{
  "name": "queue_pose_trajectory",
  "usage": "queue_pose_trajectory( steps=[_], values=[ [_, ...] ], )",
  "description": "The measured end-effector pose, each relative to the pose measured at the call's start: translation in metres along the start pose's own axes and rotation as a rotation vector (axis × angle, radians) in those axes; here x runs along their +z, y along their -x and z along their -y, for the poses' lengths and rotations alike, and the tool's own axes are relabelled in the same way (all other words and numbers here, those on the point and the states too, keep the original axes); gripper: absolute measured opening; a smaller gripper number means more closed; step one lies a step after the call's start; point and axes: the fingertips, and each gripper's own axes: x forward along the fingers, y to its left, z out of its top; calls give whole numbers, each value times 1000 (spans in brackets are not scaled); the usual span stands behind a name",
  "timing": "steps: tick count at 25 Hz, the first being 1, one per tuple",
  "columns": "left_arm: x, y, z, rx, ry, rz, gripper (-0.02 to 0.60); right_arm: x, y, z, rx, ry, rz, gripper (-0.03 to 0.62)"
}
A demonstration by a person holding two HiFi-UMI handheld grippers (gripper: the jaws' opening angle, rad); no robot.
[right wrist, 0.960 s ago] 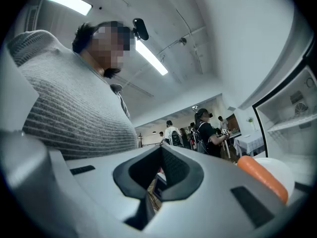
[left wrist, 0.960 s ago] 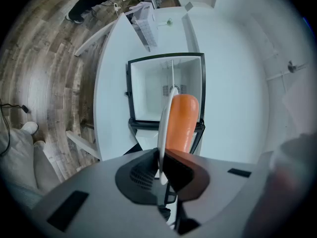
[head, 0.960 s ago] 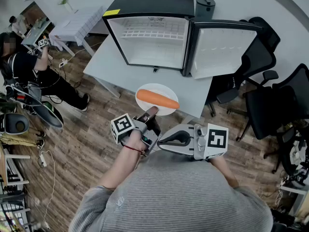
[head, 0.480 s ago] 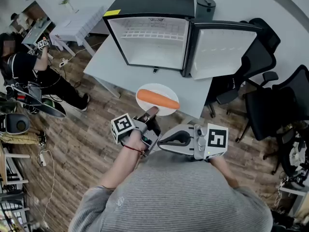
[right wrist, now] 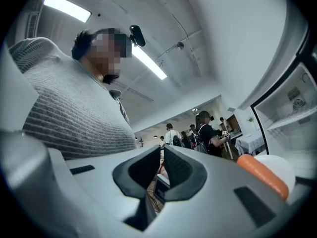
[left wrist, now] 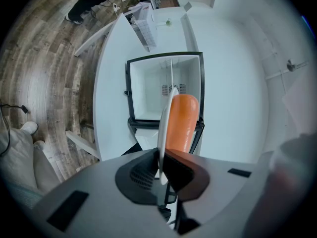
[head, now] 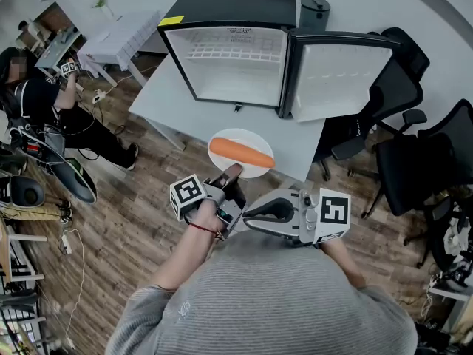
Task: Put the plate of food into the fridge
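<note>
Almost nothing has moved since the earlier frames: both grippers and the plate sit where they were, and only the right gripper (head: 248,217) has drifted slightly to the right.

- Left gripper (head: 230,173): jaws nearly closed, clamped on the near rim of the white plate (head: 238,133). Its own view shows the rim edge-on between the 2 pads.
- Plate: carries 1 orange carrot (head: 241,152) lying across it. It is held out over the near edge of the white table (head: 299,143), in front of the fridge (head: 230,4) and not inside it.
- Fridge: stands on the table with its door (head: 338,80) swung open to the right; white interior, wire shelf near the top.
- Right gripper: low, close to the person's grey sweater (head: 273,294); jaws drawn to a thin slit, nothing between them.
</note>
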Motion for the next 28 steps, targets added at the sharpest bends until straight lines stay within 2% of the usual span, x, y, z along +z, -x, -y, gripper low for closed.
queue_pose_trajectory(
  steps=[14,28],
  values=[
    [-7,-2,1,-7,-20,2,29,-2,10,-4,-15,15,-6,15],
    [-11,-1,2,-5,-8,8,28,-4,14,-6,-20,8,-11,15]
  ],
)
